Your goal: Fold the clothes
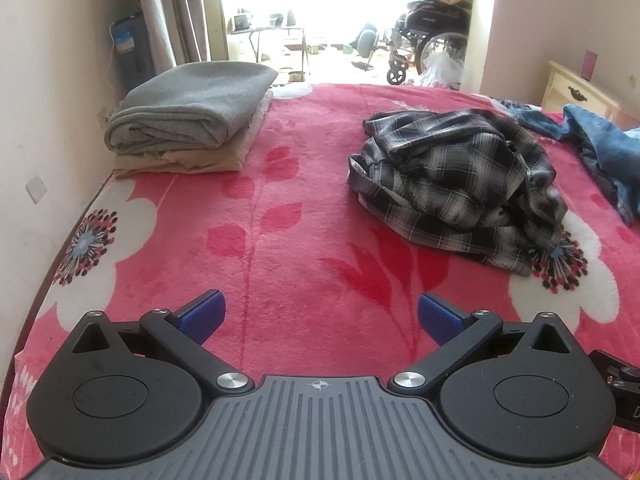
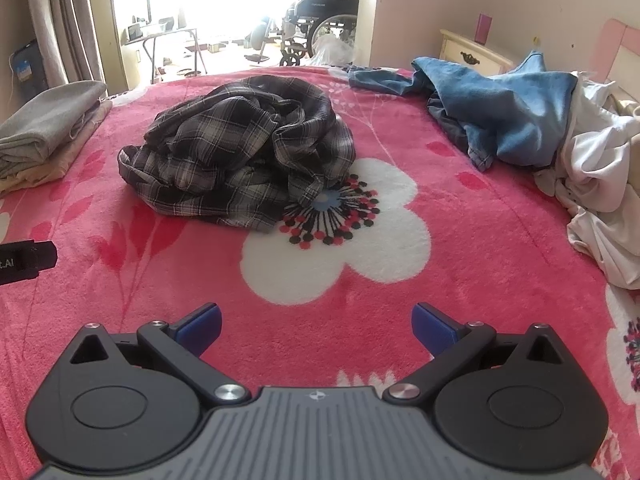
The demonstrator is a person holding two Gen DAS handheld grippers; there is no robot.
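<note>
A: Jaws?
B: Left gripper (image 1: 321, 316) and right gripper (image 2: 316, 326) both spread wide, nothing held (blue pads bare), over the pink floral blanket (image 2: 460, 248).
A: Clothes?
B: Crumpled plaid shirt (image 2: 240, 152) ahead, mid-bed; folded grey stack (image 1: 188, 116) far left; blue garment (image 2: 508, 116) right.

black tongs (image 1: 321, 316) with blue pads (image 1: 202, 317), silver screws, ribbed grey body
</note>
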